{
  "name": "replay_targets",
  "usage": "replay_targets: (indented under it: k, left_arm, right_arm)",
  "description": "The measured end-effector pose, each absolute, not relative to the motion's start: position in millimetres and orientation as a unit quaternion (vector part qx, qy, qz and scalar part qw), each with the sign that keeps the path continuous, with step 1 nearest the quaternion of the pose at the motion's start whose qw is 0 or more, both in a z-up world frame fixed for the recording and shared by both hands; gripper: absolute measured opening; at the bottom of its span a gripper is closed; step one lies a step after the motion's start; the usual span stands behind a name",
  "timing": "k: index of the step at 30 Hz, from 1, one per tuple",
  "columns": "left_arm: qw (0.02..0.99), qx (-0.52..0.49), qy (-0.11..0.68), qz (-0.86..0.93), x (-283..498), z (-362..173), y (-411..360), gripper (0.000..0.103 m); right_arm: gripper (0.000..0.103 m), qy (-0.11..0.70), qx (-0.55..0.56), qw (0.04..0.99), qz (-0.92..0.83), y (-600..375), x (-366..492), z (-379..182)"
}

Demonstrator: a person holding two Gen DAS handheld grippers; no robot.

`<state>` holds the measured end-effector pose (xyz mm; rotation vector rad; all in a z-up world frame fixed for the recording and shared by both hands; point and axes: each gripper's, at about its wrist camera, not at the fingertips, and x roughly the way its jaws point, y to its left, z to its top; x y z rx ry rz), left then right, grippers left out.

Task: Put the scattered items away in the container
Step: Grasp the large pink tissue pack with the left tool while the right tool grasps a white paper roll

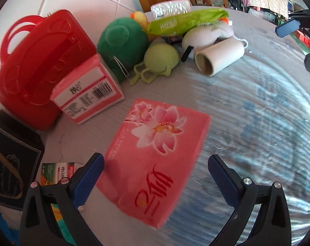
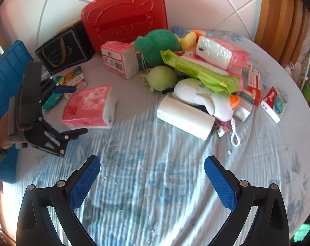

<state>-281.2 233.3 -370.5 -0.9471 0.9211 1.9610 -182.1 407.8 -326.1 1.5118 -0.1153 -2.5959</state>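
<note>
A pink flowered tissue pack (image 1: 155, 155) lies on the cloth-covered table, partly between the open fingers of my left gripper (image 1: 156, 176); it also shows in the right wrist view (image 2: 89, 106), with the left gripper (image 2: 73, 110) open around its left end. My right gripper (image 2: 153, 180) is open and empty above bare cloth. A blue crate (image 2: 5, 78) stands at the table's left edge. A pile holds a white roll (image 2: 185, 116), a green wipes pack (image 2: 202, 71), a green plush (image 2: 157, 47), a pale green ball (image 2: 159, 78) and a white plush (image 2: 206, 98).
A closed red case (image 2: 124, 14) leans on the tiled wall at the back. A black box (image 2: 62, 49) and a second pink tissue pack (image 2: 120, 59) stand near it. Small packets (image 2: 275, 102) lie at the right. The near cloth (image 2: 155, 205) holds nothing.
</note>
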Motion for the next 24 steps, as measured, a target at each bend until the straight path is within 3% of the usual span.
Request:
replay_targets:
  k: [11,13,16,24]
  left_arm:
    - [0.345,-0.382,0.348,0.784,-310.3,-392.4,248.2,0.103]
    - [0.350,-0.385,0.321,0.791,-309.1,-387.8,245.9,0.095]
    - [0.359,-0.393,0.279,0.799,-298.9,-379.3,237.9,0.089]
    - [0.332,-0.393,0.241,0.823,-252.7,-377.7,215.7,0.088]
  right_arm:
    - [0.103,-0.019,0.509,0.068,-0.858,418.1,-227.6,-366.4]
    - [0.103,-0.006,0.509,0.067,-0.858,418.0,-238.2,-373.5]
    - [0.103,0.041,0.499,0.063,-0.864,413.0,-250.7,-381.7]
    - [0.103,0.169,0.478,0.084,-0.858,396.0,-277.8,-398.3]
